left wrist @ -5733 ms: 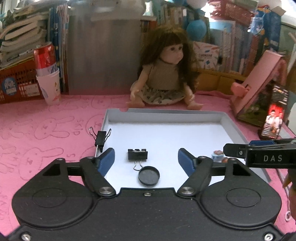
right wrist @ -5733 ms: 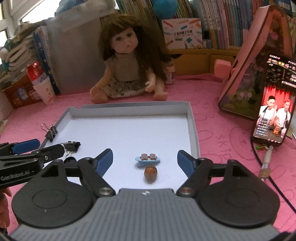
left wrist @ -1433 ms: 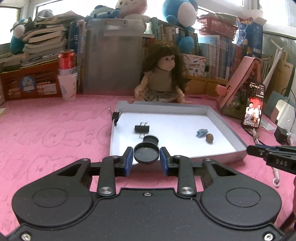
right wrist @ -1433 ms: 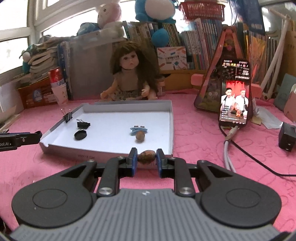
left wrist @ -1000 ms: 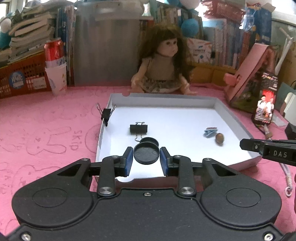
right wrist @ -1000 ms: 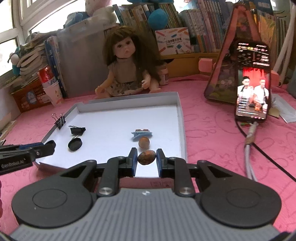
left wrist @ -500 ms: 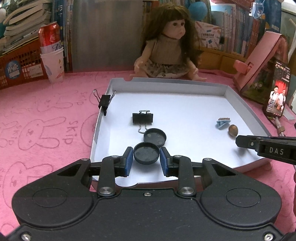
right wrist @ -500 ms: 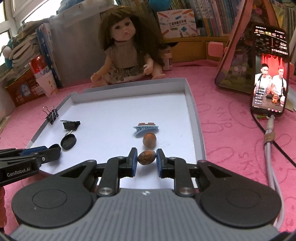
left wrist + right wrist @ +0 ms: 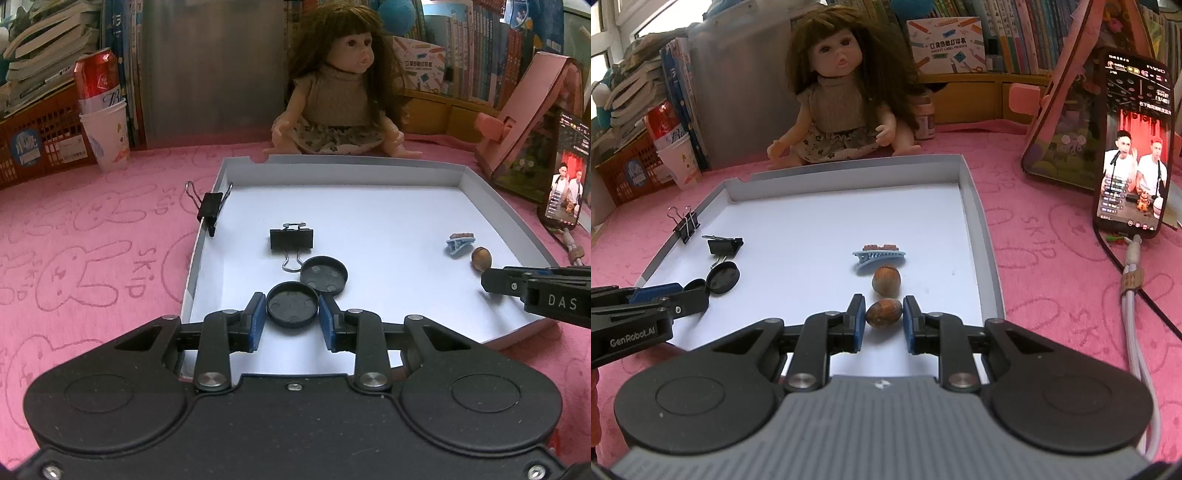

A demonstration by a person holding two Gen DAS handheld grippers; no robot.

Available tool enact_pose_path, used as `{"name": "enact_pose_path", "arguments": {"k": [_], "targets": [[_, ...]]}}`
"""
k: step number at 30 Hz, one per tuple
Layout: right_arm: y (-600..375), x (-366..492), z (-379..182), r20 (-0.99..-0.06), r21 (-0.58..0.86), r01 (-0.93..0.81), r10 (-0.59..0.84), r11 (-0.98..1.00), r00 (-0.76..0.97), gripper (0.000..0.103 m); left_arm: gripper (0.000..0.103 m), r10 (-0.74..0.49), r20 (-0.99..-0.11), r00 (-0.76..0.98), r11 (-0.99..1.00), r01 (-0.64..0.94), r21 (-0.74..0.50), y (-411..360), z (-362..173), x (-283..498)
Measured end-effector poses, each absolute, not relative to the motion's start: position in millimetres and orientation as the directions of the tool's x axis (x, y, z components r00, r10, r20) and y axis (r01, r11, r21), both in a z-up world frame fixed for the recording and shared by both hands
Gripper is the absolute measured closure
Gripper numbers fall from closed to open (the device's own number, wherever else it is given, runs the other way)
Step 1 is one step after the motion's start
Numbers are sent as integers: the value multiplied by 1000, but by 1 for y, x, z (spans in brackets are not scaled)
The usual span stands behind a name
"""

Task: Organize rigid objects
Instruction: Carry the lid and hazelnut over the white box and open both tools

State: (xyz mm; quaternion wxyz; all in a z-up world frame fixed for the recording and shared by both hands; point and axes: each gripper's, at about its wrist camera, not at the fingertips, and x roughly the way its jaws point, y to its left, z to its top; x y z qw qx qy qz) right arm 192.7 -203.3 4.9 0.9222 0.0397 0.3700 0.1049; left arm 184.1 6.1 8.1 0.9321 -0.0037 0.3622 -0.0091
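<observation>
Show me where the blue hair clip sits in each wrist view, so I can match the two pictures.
Left wrist view: the blue hair clip lies at the right of the white tray, just left of the loose nut.
Right wrist view: the blue hair clip lies near the picture's middle, just beyond the loose nut.
Shared landmark: the doll behind the tray's far wall.

Left tool black w/ blue pads, silver screws; right tool grey-ribbed.
</observation>
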Motion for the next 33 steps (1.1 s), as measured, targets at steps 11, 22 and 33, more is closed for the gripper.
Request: {"name": "enact_pose_path", "arguments": {"k": [11, 22, 33], "targets": [[-202, 193, 5, -673, 145, -168, 222, 975, 706, 73, 73, -14, -673, 740, 1000, 6, -14, 6, 8, 186], [-201, 184, 11, -644, 141, -191, 237, 971, 728, 43, 50, -33, -647, 762, 999, 13, -35, 11, 20, 176], [-204, 163, 25, -594, 105, -241, 255, 965, 763, 25, 28, -47, -600, 799, 999, 33, -34, 9, 36, 147]]}}
